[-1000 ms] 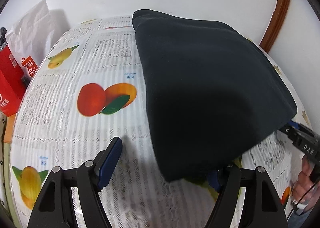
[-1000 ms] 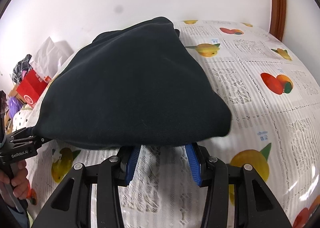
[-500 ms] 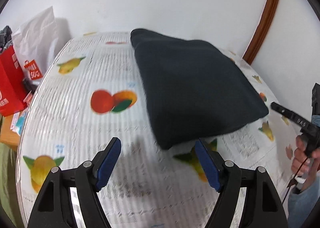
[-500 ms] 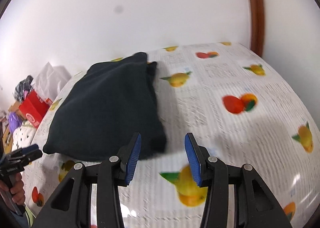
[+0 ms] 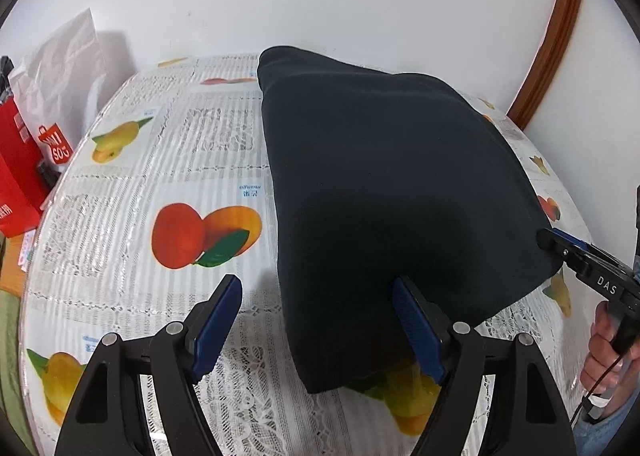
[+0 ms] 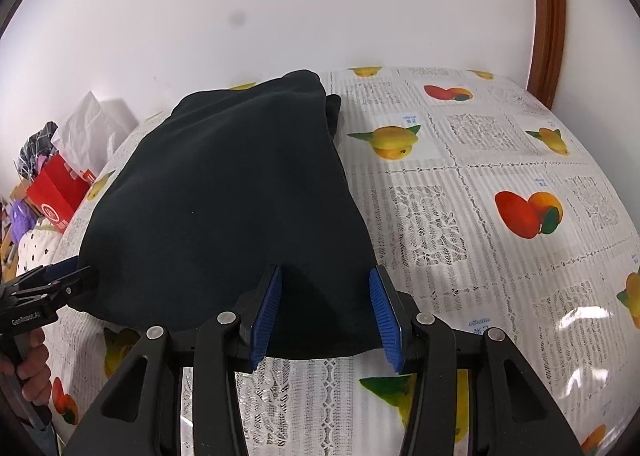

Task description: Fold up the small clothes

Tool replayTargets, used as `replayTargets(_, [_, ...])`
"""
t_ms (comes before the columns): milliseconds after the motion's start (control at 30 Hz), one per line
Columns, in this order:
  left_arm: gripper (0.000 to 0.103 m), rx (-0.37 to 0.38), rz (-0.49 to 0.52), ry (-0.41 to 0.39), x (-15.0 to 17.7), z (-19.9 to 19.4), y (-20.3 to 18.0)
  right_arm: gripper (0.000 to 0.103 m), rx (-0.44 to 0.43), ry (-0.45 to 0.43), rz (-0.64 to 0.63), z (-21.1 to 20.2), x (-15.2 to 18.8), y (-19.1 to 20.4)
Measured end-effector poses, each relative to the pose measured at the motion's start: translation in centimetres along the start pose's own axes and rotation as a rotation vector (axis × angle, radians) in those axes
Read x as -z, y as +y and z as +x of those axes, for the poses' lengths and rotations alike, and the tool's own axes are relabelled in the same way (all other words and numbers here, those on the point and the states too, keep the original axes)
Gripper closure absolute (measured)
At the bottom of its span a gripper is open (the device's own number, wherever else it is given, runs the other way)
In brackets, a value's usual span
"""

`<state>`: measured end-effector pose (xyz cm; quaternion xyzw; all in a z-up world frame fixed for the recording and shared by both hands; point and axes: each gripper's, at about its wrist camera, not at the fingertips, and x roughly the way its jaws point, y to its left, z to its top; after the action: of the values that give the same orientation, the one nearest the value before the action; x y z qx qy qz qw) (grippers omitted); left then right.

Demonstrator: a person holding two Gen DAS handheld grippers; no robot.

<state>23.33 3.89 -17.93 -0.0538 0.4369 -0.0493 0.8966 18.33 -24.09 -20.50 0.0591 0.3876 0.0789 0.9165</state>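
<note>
Left gripper (image 5: 316,320): fingers wide apart, holding nothing, straddling the near left corner of the dark garment (image 5: 392,192), which lies folded on the table (image 5: 160,160). Right gripper (image 6: 326,316): fingers part open over the garment's near right edge, not pinching it. Judgement: a fold is complete; the next move calls for gripping both near corners for another fold.
</note>
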Motion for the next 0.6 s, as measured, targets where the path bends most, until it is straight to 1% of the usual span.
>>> replayTargets(167, [0.026,0.008,-0.009,0.0,0.1,0.1,0.1,0.057,0.016,-0.001,-0.009,-0.1,0.1,0.3])
replayTargets(333, [0.026,0.003,-0.01,0.003,0.3,-0.1,0.0,0.057,-0.022,0.01,0.045,-0.1,0.0,-0.6])
replayTargets(600, [0.026,0.01,-0.009,0.011,1.2,-0.4,-0.3,0.057,-0.039,0.016,0.101,0.0,0.0,-1.7])
